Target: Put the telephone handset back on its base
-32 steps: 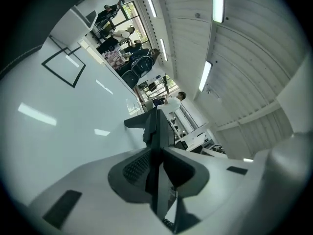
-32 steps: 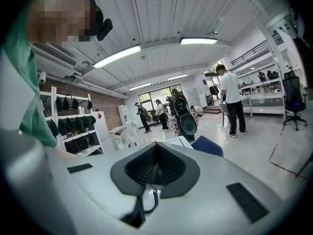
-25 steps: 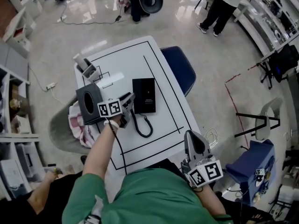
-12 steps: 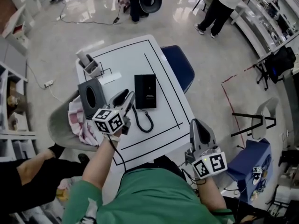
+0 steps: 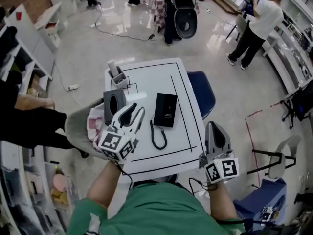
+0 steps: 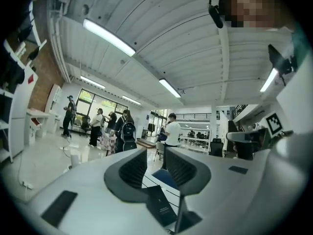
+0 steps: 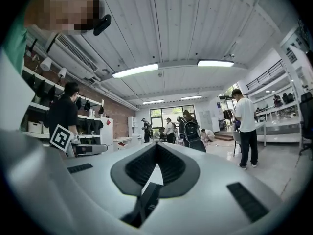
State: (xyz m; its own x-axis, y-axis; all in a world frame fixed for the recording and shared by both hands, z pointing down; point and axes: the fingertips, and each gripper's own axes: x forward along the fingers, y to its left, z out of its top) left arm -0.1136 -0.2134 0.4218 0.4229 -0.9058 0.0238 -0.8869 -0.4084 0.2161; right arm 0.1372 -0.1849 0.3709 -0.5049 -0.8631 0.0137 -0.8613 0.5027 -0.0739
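Since a second ago our left gripper (image 5: 135, 110) has drawn back from the telephone (image 5: 165, 109) toward us, and our head has lifted, so more of the room shows around the table (image 5: 146, 80). The right gripper (image 5: 214, 127) has stayed low at the table's near right corner.

The white table with its black lines fills the middle of the head view, with a blue chair (image 5: 201, 93) tucked at its far right side. The telephone lies near the centre as one flat black block. We cannot separate the handset from the base at this size, but no loose handset lies on the tabletop, so we judge it is already seated on the base. A black box (image 5: 113, 105) stands to the left of the left gripper. The coiled cord (image 5: 155, 136) trails from the telephone's near left corner toward us, lying slack on the table between the gripper and the telephone.

In the left gripper view the fingers (image 6: 132, 168) stand a little apart with only table and chair visible through the gap; they hold nothing. In the right gripper view the jaws meet at their tips, also empty.

So the task looks finished. All that seems left is confirming that the handset sits square.
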